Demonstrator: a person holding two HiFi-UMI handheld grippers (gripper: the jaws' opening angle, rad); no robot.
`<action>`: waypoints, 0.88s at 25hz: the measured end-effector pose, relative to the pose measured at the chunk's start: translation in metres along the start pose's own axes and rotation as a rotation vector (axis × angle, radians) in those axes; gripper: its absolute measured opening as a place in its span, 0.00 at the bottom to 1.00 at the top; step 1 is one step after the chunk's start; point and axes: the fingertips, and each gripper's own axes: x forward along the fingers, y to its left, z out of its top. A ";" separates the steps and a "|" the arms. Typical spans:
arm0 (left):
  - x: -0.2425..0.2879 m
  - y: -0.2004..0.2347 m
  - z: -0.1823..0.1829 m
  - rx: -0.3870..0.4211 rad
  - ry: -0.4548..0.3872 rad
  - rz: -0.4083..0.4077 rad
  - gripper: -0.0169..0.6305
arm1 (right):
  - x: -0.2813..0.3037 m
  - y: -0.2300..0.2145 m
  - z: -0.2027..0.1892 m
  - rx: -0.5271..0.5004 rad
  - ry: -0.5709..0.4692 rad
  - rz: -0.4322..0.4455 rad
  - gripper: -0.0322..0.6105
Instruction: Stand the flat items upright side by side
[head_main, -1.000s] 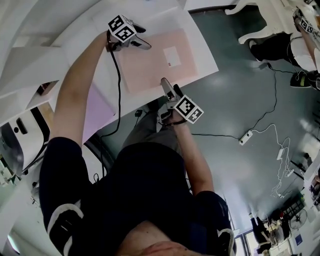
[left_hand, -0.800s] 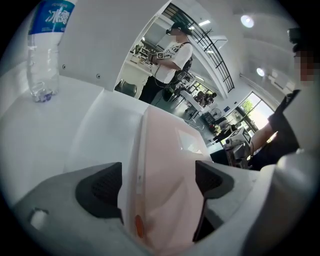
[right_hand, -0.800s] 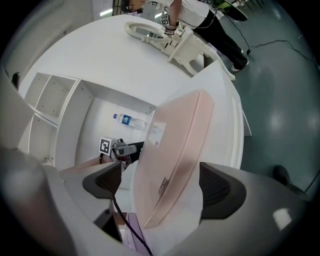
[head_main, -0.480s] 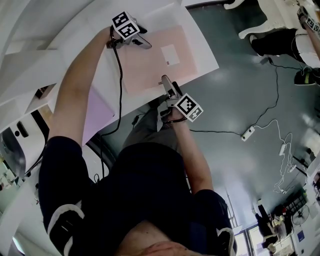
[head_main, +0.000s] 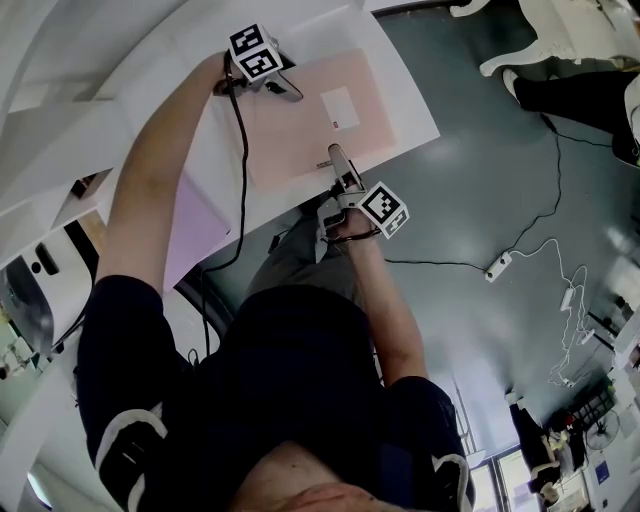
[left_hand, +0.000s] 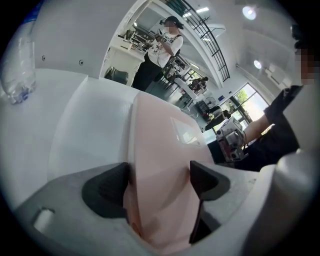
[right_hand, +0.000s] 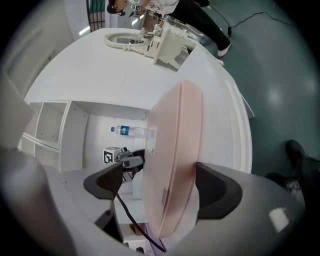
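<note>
Left hand-held gripper (head_main: 285, 90) jaws just closed on pink flat folder (head_main: 300, 125); right hand-held gripper (head_main: 335, 158) straddles it, not clamped. Probably ready to stand it upright.

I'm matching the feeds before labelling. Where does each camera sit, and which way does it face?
Head view: on the person's head, facing steeply down at the table; arms, left gripper, right gripper show.
Left gripper view: rides the left gripper, looking along its jaws, which have just been closing on the pink folder.
Right gripper view: rides the right gripper, along its jaws astride the folder's edge.
Shared: each gripper view shows the folder and the other gripper.
</note>
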 end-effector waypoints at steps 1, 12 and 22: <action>0.000 0.001 0.000 0.004 0.006 0.002 0.65 | 0.000 0.000 0.001 0.005 0.002 0.004 0.76; 0.003 -0.005 0.000 0.018 0.021 0.004 0.64 | 0.002 -0.005 -0.002 0.008 0.056 0.022 0.64; 0.000 -0.005 -0.005 0.015 -0.004 0.016 0.63 | 0.002 -0.010 -0.002 -0.136 0.093 -0.031 0.54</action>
